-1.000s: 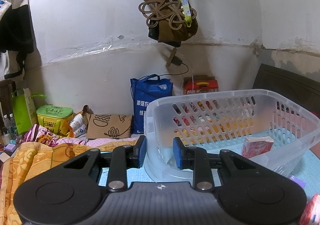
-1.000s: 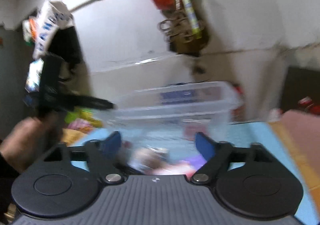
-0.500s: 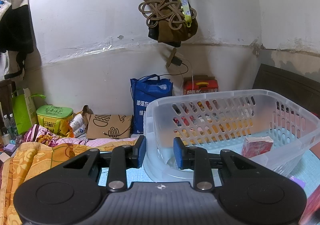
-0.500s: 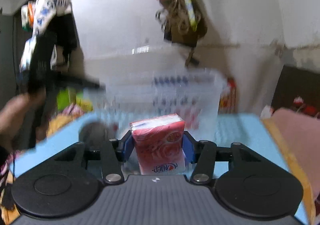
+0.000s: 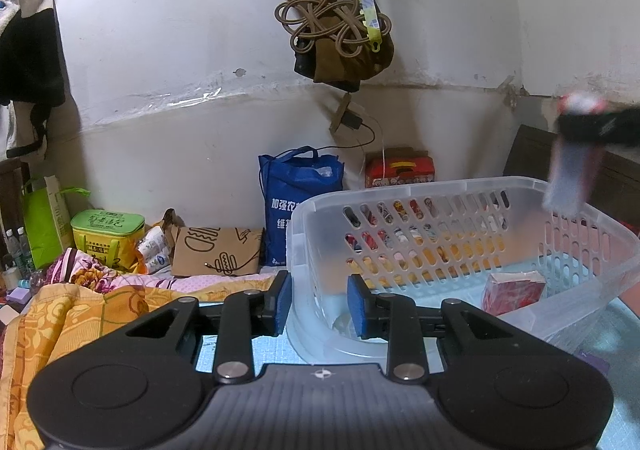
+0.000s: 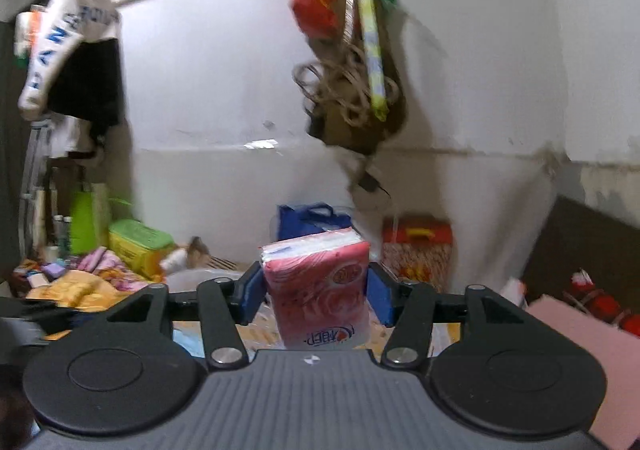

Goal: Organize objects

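I hold the right gripper [image 6: 316, 296] raised above the basket [image 5: 460, 193], its jaws opening, the pink tissue pack [image 6: 320, 286] upright between them. My left gripper [image 5: 318, 304] pinches the basket's near rim.

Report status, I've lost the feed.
Left hand-held gripper clamped on clear plastic basket rim. Right hand-held gripper opening, pink tissue pack between jaws, over basket. Nothing blocking.
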